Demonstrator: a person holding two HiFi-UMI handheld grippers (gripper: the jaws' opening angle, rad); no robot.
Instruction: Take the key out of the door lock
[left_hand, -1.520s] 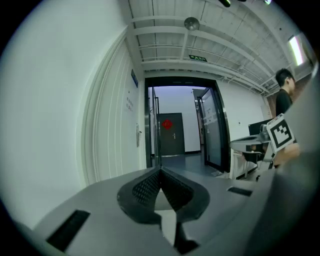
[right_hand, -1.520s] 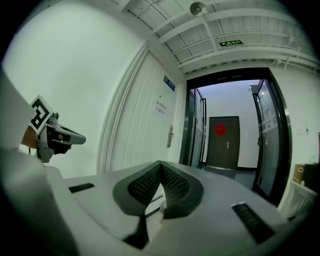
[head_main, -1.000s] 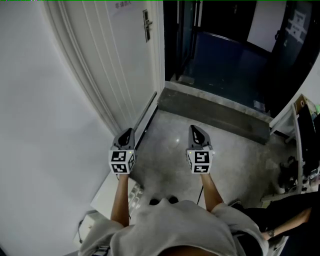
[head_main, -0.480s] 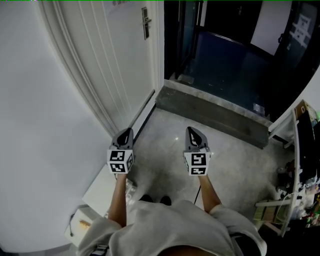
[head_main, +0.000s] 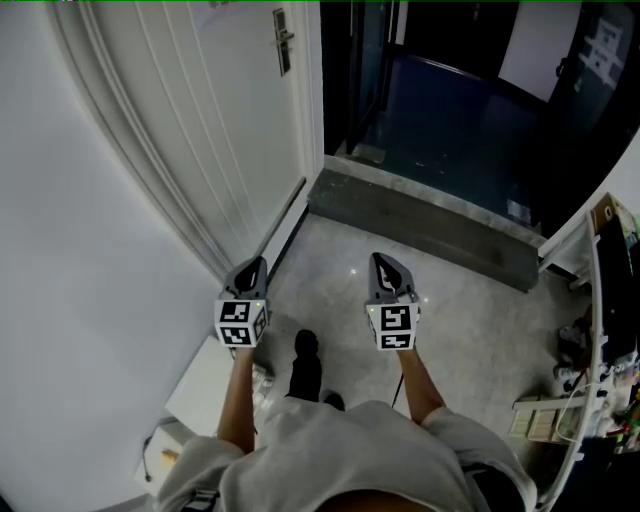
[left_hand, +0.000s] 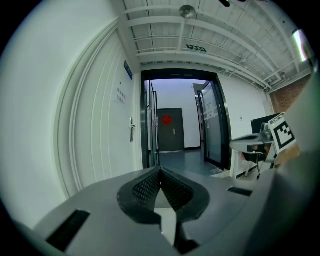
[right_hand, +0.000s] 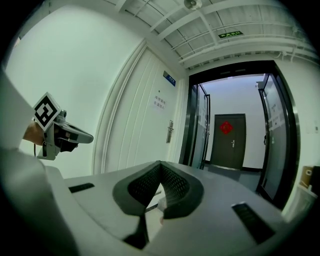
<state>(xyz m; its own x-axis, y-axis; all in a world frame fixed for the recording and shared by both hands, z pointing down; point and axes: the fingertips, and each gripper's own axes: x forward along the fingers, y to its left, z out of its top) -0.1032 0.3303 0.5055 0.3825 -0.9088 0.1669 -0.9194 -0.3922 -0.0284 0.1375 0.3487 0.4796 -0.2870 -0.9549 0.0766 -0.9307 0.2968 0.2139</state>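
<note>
A white door (head_main: 215, 110) stands on the left with a metal lock plate and handle (head_main: 283, 41) far ahead near the top of the head view. The same handle (left_hand: 132, 130) shows small in the left gripper view and the handle (right_hand: 170, 131) in the right gripper view. No key can be made out at this distance. My left gripper (head_main: 250, 272) is shut and empty, held at waist height beside the door. My right gripper (head_main: 390, 270) is shut and empty too, level with the left.
A grey stone threshold step (head_main: 420, 225) crosses the floor ahead, before a dark corridor (head_main: 450, 110). A white box (head_main: 205, 385) lies by the wall at lower left. A desk edge and clutter (head_main: 600, 330) stand at the right. My black shoe (head_main: 305, 365) is on the concrete floor.
I have stepped forward: the door handle and threshold have shifted in the view, and a black shoe has swung out between the grippers. Both grippers stay shut and level.
</note>
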